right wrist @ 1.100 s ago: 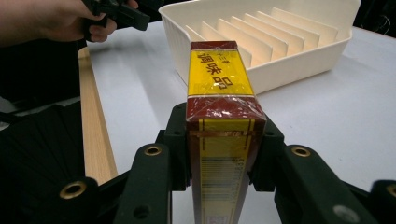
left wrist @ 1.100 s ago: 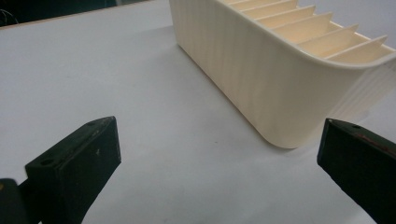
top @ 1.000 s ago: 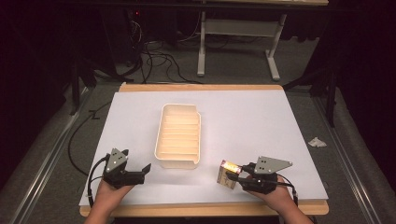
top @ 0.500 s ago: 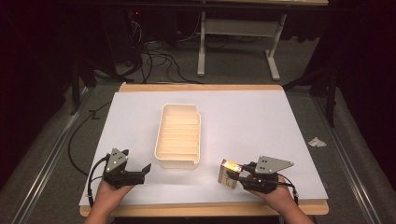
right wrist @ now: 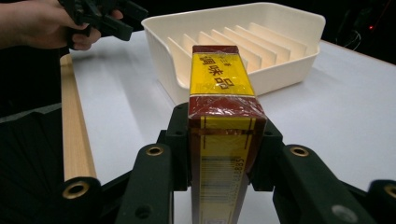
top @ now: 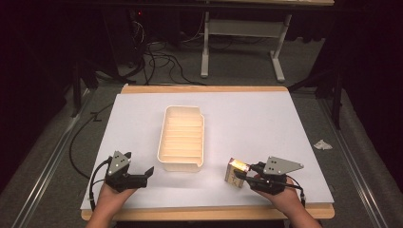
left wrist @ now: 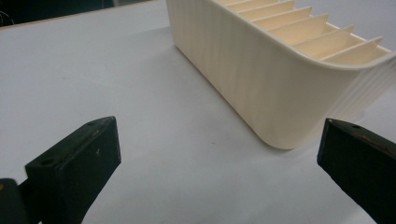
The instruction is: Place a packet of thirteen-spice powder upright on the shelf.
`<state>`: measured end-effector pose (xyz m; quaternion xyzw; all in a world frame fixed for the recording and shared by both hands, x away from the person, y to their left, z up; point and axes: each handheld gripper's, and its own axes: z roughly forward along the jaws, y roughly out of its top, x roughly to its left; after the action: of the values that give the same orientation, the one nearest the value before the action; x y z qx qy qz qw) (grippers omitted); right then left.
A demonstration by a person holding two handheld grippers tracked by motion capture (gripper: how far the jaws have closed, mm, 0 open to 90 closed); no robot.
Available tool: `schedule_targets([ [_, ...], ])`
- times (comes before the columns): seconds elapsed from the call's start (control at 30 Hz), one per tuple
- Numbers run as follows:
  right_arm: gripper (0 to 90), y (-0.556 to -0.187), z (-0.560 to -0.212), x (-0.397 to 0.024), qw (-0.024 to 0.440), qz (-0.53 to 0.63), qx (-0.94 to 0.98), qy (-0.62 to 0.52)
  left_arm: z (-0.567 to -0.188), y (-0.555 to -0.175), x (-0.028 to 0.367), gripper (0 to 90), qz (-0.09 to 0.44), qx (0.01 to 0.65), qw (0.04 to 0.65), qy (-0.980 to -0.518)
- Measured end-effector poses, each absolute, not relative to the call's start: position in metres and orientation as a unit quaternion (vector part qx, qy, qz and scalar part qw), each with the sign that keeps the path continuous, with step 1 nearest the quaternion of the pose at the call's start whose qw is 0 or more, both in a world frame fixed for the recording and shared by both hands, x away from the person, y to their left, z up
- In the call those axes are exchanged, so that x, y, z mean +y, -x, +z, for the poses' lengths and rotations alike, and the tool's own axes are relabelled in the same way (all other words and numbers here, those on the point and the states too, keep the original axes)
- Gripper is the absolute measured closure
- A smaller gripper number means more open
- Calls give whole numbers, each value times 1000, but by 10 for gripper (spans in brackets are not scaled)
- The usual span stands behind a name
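One tray, one box, two grippers
A single slotted cream tray (top: 183, 138), one yellow-and-red box (top: 236, 171), a left gripper (top: 142, 175) and a right gripper (top: 244, 175).

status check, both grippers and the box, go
Left gripper open, empty, beside the cream tray. Right gripper shut on yellow-red box, short of the tray. Path clear.

Tray (top: 183, 137) looked like cream plastic, smooth with a soft sheen, outer wall finely ribbed. Box (right wrist: 223, 116) was wrapped in glossy clear film over printed yellow-and-maroon card. Table top (top: 266, 123) was a matt white sheet, paper-like, with a bare wood edge (right wrist: 74, 135). Right gripper (right wrist: 224, 154) jaws were matt black plastic with brass-coloured inserts. Floor (top: 332, 128) looked like grey carpet.
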<state>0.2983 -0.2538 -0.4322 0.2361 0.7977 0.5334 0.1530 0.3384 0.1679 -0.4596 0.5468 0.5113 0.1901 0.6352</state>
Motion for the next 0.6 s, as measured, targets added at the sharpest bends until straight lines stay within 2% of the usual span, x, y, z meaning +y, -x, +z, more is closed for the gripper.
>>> schedule_targets([
  [0.6, 683, -313, -422, -269, 213, 555, 753, -283, -459, -339, 168, 3, 183, 509, 638, -548],
])
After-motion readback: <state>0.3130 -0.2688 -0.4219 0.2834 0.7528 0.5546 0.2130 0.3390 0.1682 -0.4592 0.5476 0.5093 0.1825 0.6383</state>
